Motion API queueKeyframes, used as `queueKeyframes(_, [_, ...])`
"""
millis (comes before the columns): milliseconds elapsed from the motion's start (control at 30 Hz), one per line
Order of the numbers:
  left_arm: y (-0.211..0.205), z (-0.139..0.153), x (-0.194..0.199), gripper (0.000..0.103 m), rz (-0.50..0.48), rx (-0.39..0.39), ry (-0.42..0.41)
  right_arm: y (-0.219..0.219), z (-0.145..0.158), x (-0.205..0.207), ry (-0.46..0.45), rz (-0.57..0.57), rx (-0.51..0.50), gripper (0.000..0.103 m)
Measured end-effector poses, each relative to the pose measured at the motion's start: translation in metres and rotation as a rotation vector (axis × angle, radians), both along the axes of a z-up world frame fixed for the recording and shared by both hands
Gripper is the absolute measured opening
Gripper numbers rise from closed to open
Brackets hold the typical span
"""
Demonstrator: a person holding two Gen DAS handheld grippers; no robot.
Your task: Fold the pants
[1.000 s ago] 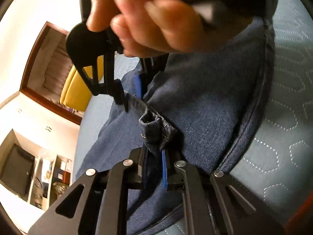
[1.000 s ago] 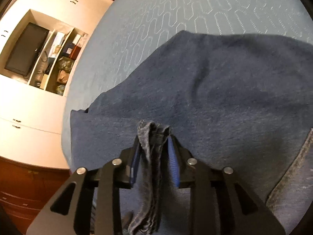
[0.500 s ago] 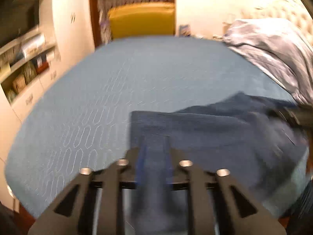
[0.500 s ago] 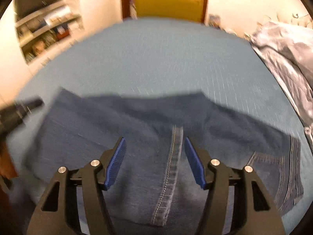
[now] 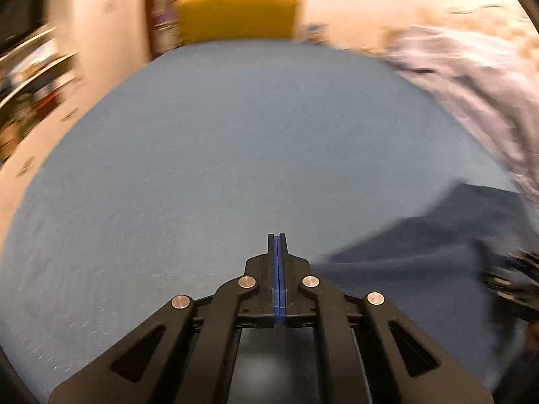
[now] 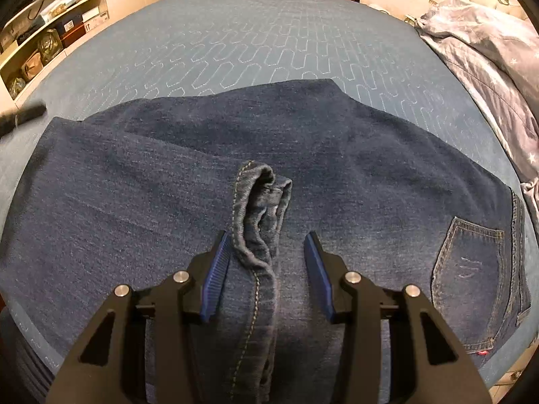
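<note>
The pants (image 6: 269, 175) lie folded across the blue quilted bed (image 6: 269, 33), back pocket at four o'clock. A rumpled hem edge stands between the right gripper (image 6: 267, 252) pads; its jaws are closing, the left pad seemingly just touching. Bite the whole bunched hem squarely. The left gripper (image 5: 277, 237) is closed, empty, pants at three o'clock.

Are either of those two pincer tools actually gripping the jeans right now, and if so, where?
No. The left gripper is shut on nothing over the blue bedspread. The right gripper straddles the jeans' bunched hem, its jaws closing but not pinching it.
</note>
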State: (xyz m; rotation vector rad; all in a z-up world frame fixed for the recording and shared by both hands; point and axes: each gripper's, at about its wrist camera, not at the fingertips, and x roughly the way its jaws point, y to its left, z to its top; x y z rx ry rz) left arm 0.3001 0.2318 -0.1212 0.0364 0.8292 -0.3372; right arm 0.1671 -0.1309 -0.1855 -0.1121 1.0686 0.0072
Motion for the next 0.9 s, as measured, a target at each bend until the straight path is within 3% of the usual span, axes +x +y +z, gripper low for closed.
queueKeyframes(100, [-0.039, -0.015, -0.014, 0.007, -0.176, -0.001, 0.064, 0.008, 0.0, -0.01, -0.001, 0.007, -0.007, 0.046])
queueKeyframes(167, [-0.06, -0.045, -0.008, 0.012, -0.212, 0.102, 0.121, 0.006, 0.0, -0.01, 0.0, 0.011, 0.003, 0.046])
queueKeyframes(200, [-0.057, -0.048, -0.004, 0.013, -0.22, 0.09, 0.118, 0.004, 0.0, -0.01, 0.001, 0.009, 0.008, 0.046])
queueKeyframes(233, [-0.039, -0.042, 0.003, 0.013, -0.165, 0.05, 0.123, 0.004, 0.0, -0.01, 0.002, 0.009, 0.007, 0.046])
queueKeyframes(300, [-0.007, -0.023, -0.001, 0.009, 0.015, 0.136, 0.044, 0.005, -0.001, -0.011, -0.003, 0.011, -0.001, 0.047])
queueKeyframes(333, [0.018, -0.011, -0.01, 0.009, 0.06, 0.067, 0.024, 0.005, -0.001, -0.011, -0.004, 0.009, -0.001, 0.047])
queueKeyframes(367, [0.033, -0.002, -0.023, 0.009, 0.055, -0.018, 0.03, 0.004, -0.001, -0.01, -0.002, 0.006, 0.002, 0.047])
queueKeyframes(400, [0.036, 0.004, -0.04, 0.009, 0.017, -0.042, 0.017, 0.002, -0.002, -0.009, 0.003, 0.006, 0.002, 0.047])
queueKeyframes(467, [0.027, 0.007, -0.083, 0.01, -0.057, -0.001, -0.01, 0.001, -0.001, -0.005, 0.018, 0.009, 0.005, 0.047])
queueKeyframes(500, [0.027, 0.007, -0.099, 0.012, -0.044, 0.017, -0.02, 0.0, 0.0, -0.004, 0.023, 0.01, 0.01, 0.047])
queueKeyframes(600, [0.042, 0.001, -0.143, 0.014, 0.183, -0.036, -0.058, -0.001, 0.0, 0.0, 0.032, 0.015, 0.008, 0.047])
queueKeyframes(667, [0.048, -0.009, -0.188, 0.038, 0.305, -0.067, -0.087, 0.001, 0.001, 0.001, 0.038, 0.019, -0.009, 0.047])
queueKeyframes(700, [0.042, -0.016, -0.215, 0.059, 0.327, -0.076, -0.102, 0.003, 0.001, 0.002, 0.041, 0.022, -0.019, 0.047])
queueKeyframes(733, [0.044, -0.02, -0.227, 0.065, 0.322, -0.069, -0.108, 0.004, 0.001, 0.003, 0.045, 0.024, -0.027, 0.047])
queueKeyframes(900, [-0.031, -0.033, -0.235, 0.065, 0.248, 0.274, -0.253, 0.002, 0.001, 0.005, 0.053, 0.022, 0.0, 0.049])
